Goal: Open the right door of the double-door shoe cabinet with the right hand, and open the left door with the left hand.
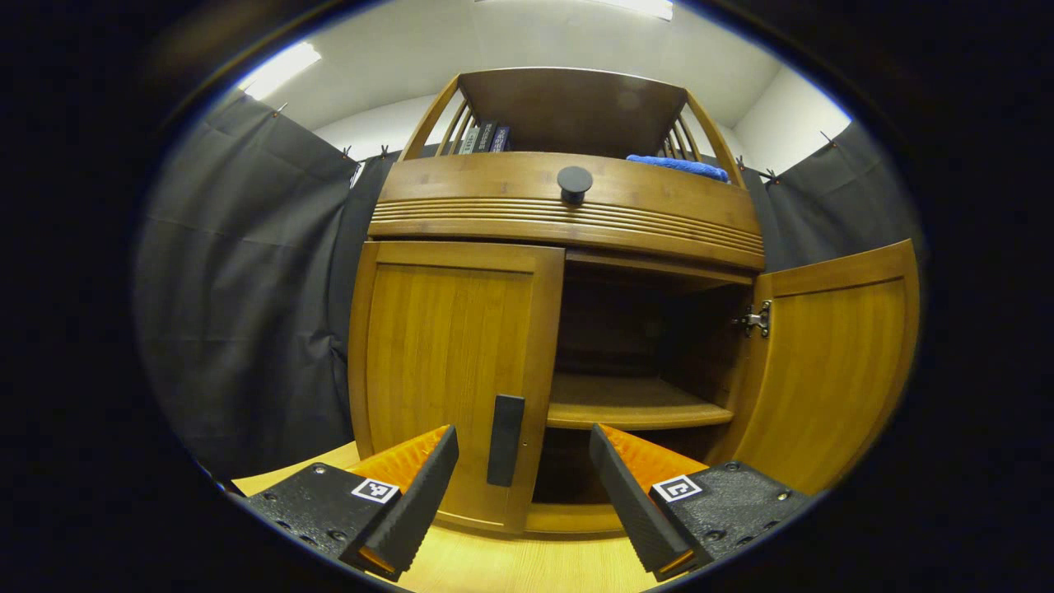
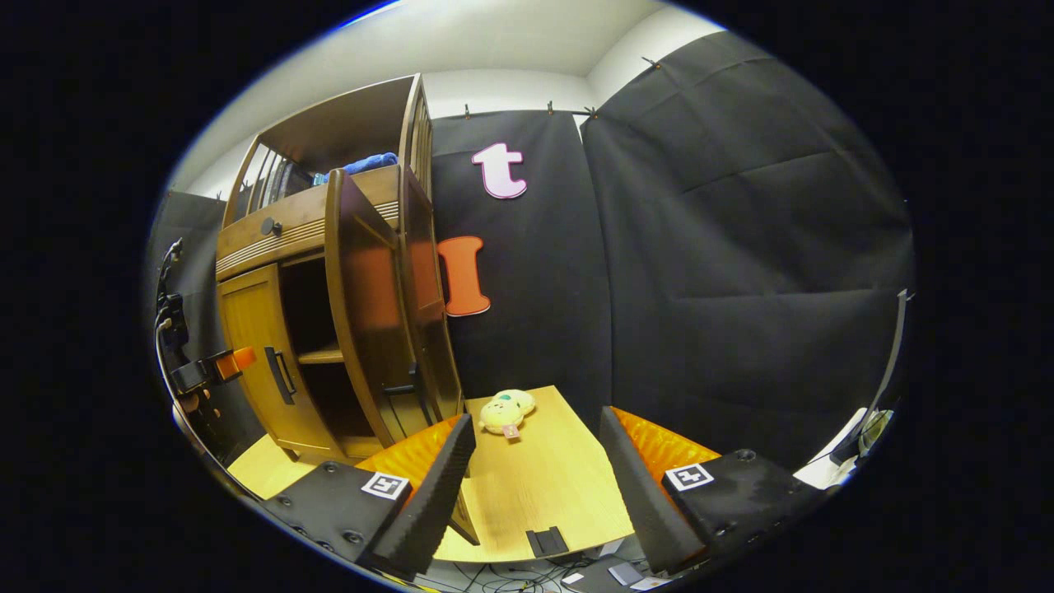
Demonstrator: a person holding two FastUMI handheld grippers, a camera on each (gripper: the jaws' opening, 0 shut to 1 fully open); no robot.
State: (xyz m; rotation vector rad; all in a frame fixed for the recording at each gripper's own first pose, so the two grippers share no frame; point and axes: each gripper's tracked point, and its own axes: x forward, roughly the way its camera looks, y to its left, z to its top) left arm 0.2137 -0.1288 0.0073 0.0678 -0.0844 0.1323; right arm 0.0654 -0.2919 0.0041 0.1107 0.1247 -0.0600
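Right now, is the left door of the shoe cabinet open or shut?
Shut. In the left gripper view the left door sits flat against the cabinet front, its black handle untouched, while the right door is swung wide open.

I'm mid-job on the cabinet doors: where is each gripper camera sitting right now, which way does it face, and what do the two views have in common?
Left gripper view: rides the left gripper, facing the shoe cabinet head-on; the closed left door and its handle sit between the spread fingers; the right door is swung open.
Right gripper view: rides the right gripper, off to the cabinet's right, looking past the open right door across the table with a plush toy; fingers spread.
Shared: cabinet, both doors, the left gripper near the left door's handle.
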